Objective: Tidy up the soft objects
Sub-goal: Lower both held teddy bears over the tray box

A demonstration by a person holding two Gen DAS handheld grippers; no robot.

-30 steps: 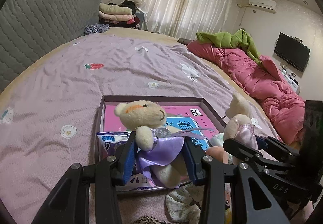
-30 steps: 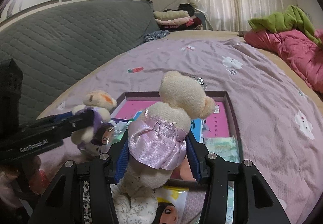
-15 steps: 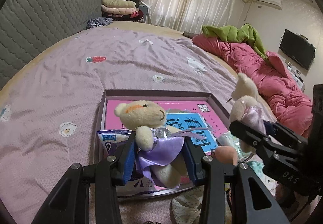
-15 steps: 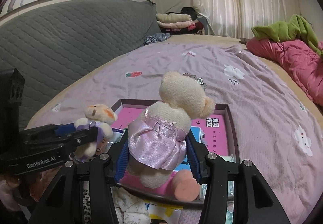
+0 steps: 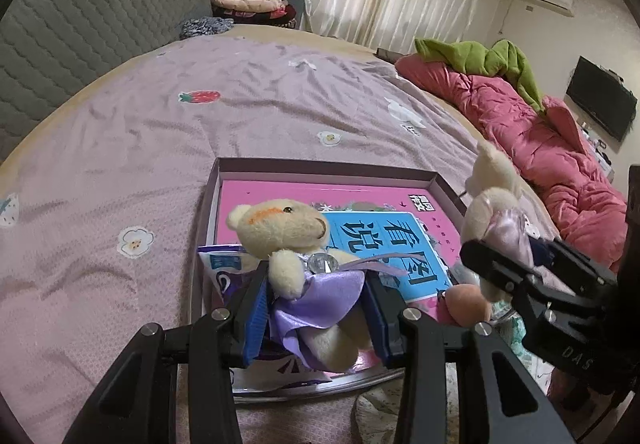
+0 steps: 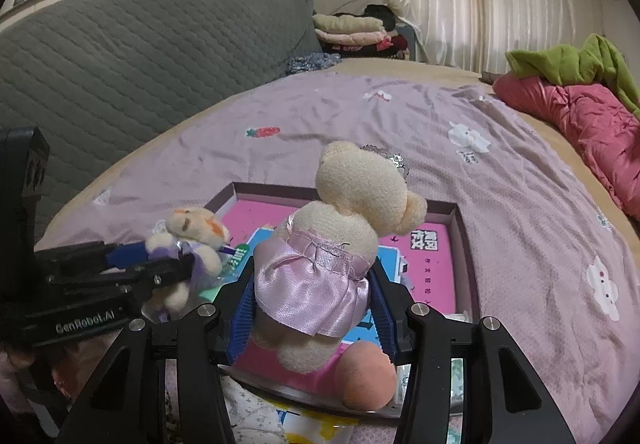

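A small cream bear in a purple satin dress (image 5: 308, 284) sits pinched between the jaws of the left gripper (image 5: 316, 308), its head poking up above the blue pads and turned to the right, its legs hanging down below them. The second bear, in a pink satin dress (image 6: 320, 272), is clamped the same way in the right gripper (image 6: 312, 312), seen from behind with its head above the jaws and its feet dangling under them. Each gripper's jaws are closed in on the soft body, squeezing the dress at the waist.

Just ahead of and under both sets of jaws lies a shallow dark-rimmed box (image 5: 320, 165) on the bed, with a pink book (image 5: 288, 191) and a blue-covered book (image 5: 384, 244) flat inside it. A peach-coloured ball (image 6: 366, 378) rests at the box's near edge, right below the right jaws. A purple-and-white packet (image 5: 224, 268) lies beneath the left jaws.

Beyond the box stretches the lilac bedsheet (image 5: 160, 147) with fruit and flower prints, a pink quilt (image 5: 532, 139) off to the right with a green garment (image 5: 480, 55) on it.
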